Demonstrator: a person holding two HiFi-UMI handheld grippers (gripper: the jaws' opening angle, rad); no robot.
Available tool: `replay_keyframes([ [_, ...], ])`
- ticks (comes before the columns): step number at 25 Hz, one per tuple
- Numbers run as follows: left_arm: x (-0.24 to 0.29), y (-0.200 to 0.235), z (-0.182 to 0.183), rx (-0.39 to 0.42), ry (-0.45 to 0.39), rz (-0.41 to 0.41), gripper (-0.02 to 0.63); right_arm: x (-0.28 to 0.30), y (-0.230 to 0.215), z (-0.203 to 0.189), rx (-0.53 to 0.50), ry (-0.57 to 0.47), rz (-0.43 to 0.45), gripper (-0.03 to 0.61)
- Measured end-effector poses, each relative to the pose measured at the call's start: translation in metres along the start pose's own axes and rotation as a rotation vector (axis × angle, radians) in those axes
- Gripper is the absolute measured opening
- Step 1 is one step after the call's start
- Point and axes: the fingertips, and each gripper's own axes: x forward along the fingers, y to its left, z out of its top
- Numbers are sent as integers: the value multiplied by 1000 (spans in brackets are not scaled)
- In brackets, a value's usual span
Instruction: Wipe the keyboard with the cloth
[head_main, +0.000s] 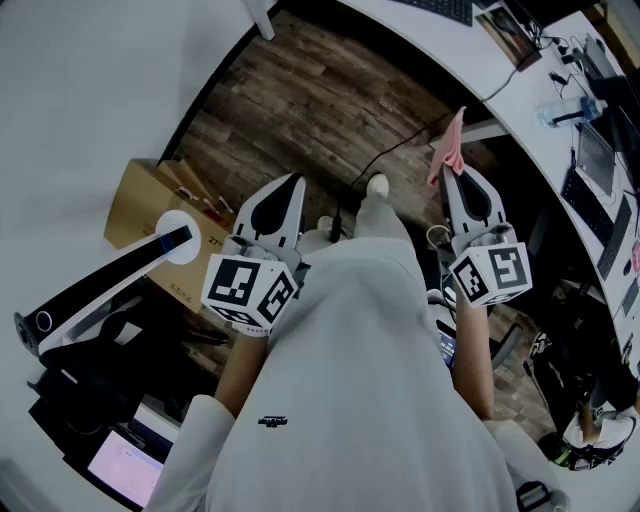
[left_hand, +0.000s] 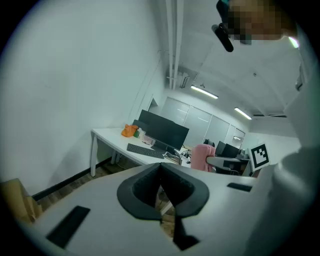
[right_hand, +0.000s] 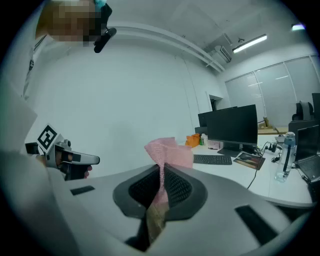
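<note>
1. Keyboard (left_hand: 145, 150) lies on a white desk (left_hand: 111, 136) in front of a dark monitor (left_hand: 163, 131), well apart from both grippers. An orange item (left_hand: 129, 131) sits near the desk's left end.
2. Far left in the head view, a cardboard box (head_main: 150, 205) stands on the wood floor (head_main: 330, 90).
3. Left gripper (head_main: 293, 182) is held out in front of the person's body with its jaws closed together and nothing between them.
4. Between the two grippers are the person's light trousers and one shoe (head_main: 378, 185).
5. Right gripper (head_main: 460, 172) has its jaws clamped on the pink cloth (head_main: 447, 148). The crumpled cloth sticks out past the tips, up in the air and off the desk.
6. In the right gripper view the keyboard shows to the right of the cloth, on the desk and not touched by it.
</note>
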Motion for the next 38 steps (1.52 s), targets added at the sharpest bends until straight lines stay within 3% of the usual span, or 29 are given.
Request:
replay_keyframes([
  [14, 12, 27, 25, 3, -44, 6, 18, 25, -1, 10, -11, -12, -15, 23],
  [23, 65, 55, 43, -23, -33, 73, 18, 91, -49, 23, 4, 7, 40, 23],
  [31, 147, 79, 77, -32, -8, 192, 18, 198, -107, 51, 21, 19, 204, 23],
  [38, 219, 93, 99, 0, 11, 260, 18, 298, -147, 43, -38, 131, 340, 25],
])
